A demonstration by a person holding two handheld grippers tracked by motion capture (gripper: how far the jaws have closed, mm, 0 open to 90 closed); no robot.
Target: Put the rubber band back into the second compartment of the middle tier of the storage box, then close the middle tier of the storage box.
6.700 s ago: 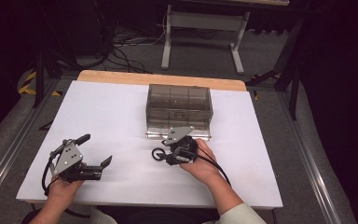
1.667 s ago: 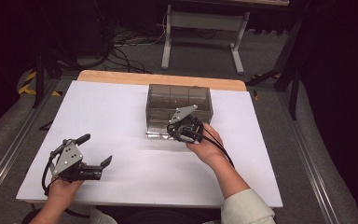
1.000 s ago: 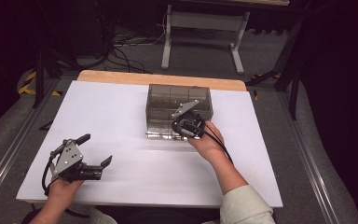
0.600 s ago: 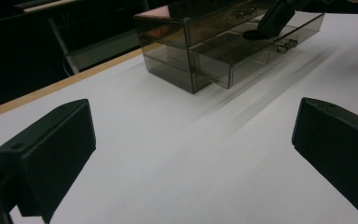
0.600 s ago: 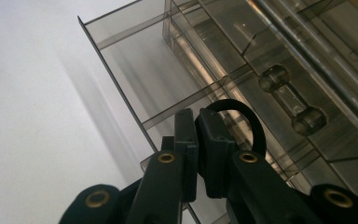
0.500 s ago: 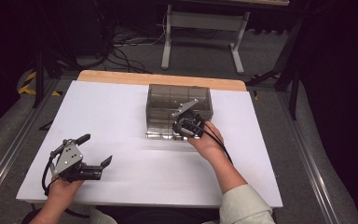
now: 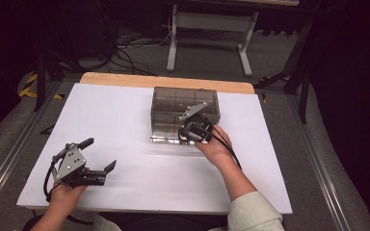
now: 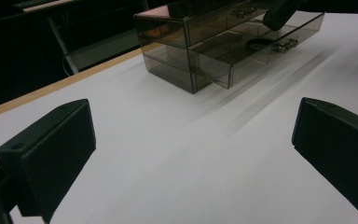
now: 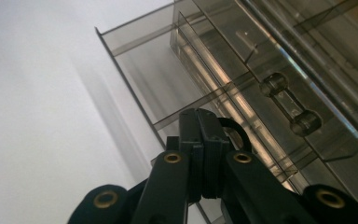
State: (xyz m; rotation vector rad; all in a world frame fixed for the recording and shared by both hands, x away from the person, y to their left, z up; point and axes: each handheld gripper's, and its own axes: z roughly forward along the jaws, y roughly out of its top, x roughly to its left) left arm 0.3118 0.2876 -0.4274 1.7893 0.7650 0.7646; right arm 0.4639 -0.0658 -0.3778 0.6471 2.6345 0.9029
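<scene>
Smoked clear drawer box (image 7: 185,113) at upper centre of the white counter (image 7: 125,115), one lower drawer (image 9: 177,88) pulled out. A black ring (image 9: 237,132) lies in that drawer; right gripper (image 7: 189,135) fingers are clenched on it. Left gripper (image 7: 98,156), lower left, rests with fingers released, well apart.

A smoke-tinted, transparent plastic drawer box (image 7: 185,111) gleams with glossy, smooth walls, its clear moulded plastic drawer handle (image 9: 289,103) catching the light. It stands on a matt white, paper-smooth table sheet (image 7: 125,115) edged at the far side by a strip of pale wood (image 7: 164,82). The black right gripper (image 9: 200,135) shows matt plastic pads and brass-coloured metal rivets; the black left gripper (image 8: 191,154) has dull, faintly grainy pads.
</scene>
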